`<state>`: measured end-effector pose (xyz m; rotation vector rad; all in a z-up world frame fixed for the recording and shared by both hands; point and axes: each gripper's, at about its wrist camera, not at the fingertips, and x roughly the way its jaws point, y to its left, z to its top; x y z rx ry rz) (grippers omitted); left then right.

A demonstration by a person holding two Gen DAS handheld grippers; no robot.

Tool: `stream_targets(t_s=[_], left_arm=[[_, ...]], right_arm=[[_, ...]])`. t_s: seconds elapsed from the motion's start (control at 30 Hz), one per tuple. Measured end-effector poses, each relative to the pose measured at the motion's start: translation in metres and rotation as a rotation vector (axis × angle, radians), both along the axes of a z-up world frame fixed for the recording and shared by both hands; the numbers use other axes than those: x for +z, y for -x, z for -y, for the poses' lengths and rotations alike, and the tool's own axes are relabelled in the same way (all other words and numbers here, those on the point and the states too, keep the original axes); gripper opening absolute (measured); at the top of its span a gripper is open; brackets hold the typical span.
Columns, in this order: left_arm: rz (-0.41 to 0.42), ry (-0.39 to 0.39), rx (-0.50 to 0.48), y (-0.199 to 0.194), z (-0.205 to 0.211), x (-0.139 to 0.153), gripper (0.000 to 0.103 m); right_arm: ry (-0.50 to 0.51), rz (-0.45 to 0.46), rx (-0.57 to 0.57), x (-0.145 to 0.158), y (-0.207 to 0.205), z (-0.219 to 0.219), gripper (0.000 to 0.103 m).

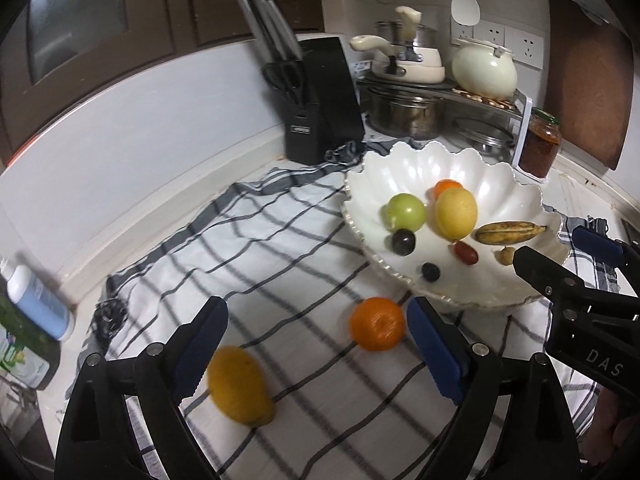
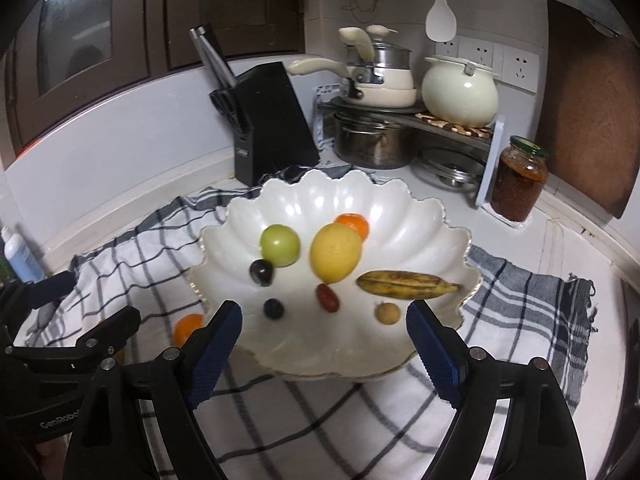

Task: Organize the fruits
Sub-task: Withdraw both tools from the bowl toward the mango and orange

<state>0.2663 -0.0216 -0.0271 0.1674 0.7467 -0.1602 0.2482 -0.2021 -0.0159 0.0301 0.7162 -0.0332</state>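
On black tongs [image 1: 560, 256] beside the bowl [image 1: 400, 184], white lettering "DAS".

A pale kitchen counter [image 2: 568, 264] runs into the corner, with a checked cloth [image 1: 280, 248] spread over most of it. Ahead of the tools, a white scalloped bowl [image 2: 420, 216] sits on the cloth. Farther back on the bare counter stand a black knife block [image 2: 272, 120], a pot rack [image 2: 460, 128] and a jar [image 2: 520, 180].
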Motion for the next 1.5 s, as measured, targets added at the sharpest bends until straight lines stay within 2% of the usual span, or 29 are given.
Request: stream_targets(t_s=[0.37,0.7,1.3,1.5], left_arm=[[-0.006,-0.017,0.05,0.023,-0.03,-0.012,0.093],[-0.024,-0.016,0.112,0.031,-0.059,-0.029,0.093],[-0.078,0.0,0.173,0.011,-0.075,-0.066,0.092],[-0.113,0.012,0.185,0.001,-0.079,-0.081,0.08]], right_arm=[[0.024,-0.015,0.038,-0.009,0.014,-0.025,0.085],[0.011,-0.012,0.029,-0.022,0.027,-0.049,0.085],[0.004,-0.068,0.002,-0.05,0.017,-0.064,0.085],[0.014,-0.086,0.001,-0.058,0.013,-0.071,0.085]])
